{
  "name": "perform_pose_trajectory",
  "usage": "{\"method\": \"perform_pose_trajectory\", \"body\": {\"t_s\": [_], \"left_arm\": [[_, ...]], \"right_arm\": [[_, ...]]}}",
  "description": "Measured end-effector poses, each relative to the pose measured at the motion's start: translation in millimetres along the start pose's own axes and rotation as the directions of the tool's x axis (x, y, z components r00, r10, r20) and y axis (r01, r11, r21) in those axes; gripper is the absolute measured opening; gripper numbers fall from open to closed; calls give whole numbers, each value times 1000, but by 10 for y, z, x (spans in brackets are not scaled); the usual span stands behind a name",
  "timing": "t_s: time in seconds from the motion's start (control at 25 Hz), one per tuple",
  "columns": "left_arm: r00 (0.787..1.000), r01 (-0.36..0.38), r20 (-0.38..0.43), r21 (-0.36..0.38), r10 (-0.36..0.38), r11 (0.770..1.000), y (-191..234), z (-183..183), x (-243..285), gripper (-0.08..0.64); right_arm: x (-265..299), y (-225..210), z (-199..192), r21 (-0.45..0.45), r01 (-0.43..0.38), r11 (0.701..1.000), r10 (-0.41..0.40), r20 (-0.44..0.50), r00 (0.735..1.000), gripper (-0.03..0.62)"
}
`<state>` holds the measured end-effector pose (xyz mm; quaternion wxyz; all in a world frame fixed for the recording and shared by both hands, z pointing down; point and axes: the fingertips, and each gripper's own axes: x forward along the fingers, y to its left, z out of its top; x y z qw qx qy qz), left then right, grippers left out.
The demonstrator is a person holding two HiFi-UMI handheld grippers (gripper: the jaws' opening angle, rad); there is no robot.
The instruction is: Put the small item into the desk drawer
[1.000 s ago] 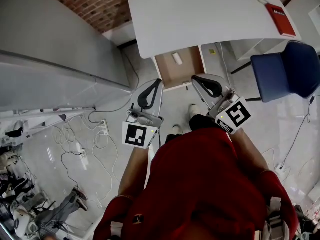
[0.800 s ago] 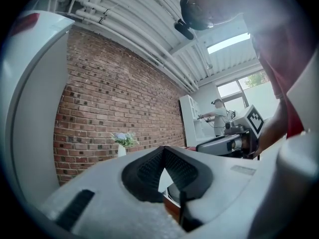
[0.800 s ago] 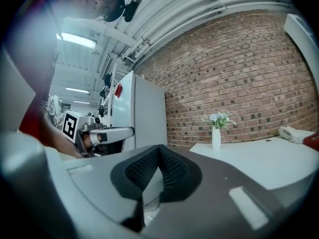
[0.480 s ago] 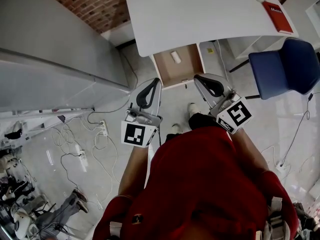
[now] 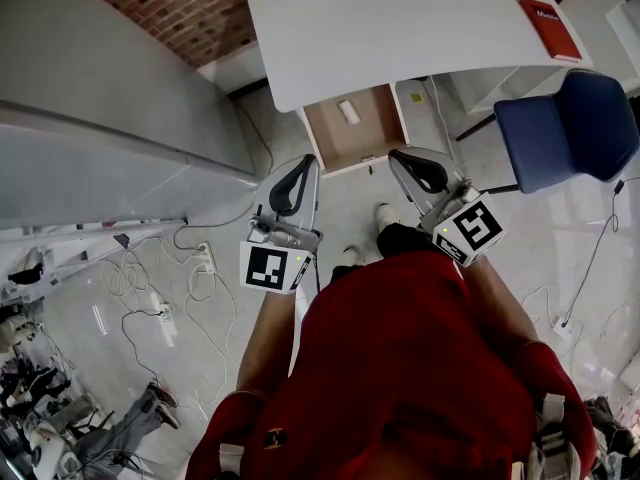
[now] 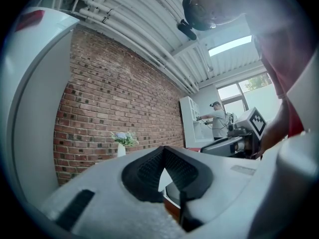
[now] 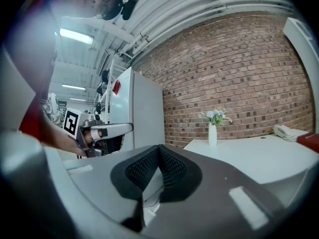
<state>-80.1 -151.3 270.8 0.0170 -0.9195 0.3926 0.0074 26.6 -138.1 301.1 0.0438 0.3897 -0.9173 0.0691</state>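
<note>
While the small white item [image 5: 348, 112] sits inside the open drawer [image 5: 366, 140] under the desk [image 5: 420, 28], the left gripper [image 5: 307, 165] and right gripper [image 5: 398, 159] hang just in front, jaws pressed together, holding nothing

One white desk [image 5: 420, 38]. One open drawer [image 5: 372, 133], with one small white item [image 5: 348, 112] inside. One red book [image 5: 549, 26] on the desk. One blue chair [image 5: 570, 133]. One vase [image 7: 213, 133] of flowers. One brick wall [image 7: 239, 83]. Two grippers: one left gripper [image 5: 306, 161], one right gripper [image 5: 396, 156]. Two people: one person in a red top [image 5: 410, 368], one far-off person [image 6: 218, 123] by one white shelf [image 6: 192, 118]
</note>
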Motion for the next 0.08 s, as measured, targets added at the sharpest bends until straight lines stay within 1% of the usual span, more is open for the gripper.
{"method": "perform_pose_trajectory", "body": {"t_s": [0.08], "left_arm": [[1000,4,-4,5,-4,1000,3,-21,-4,5]], "right_arm": [[0,-8,-13,0,4,1000,-4,-3,1000,11]]}}
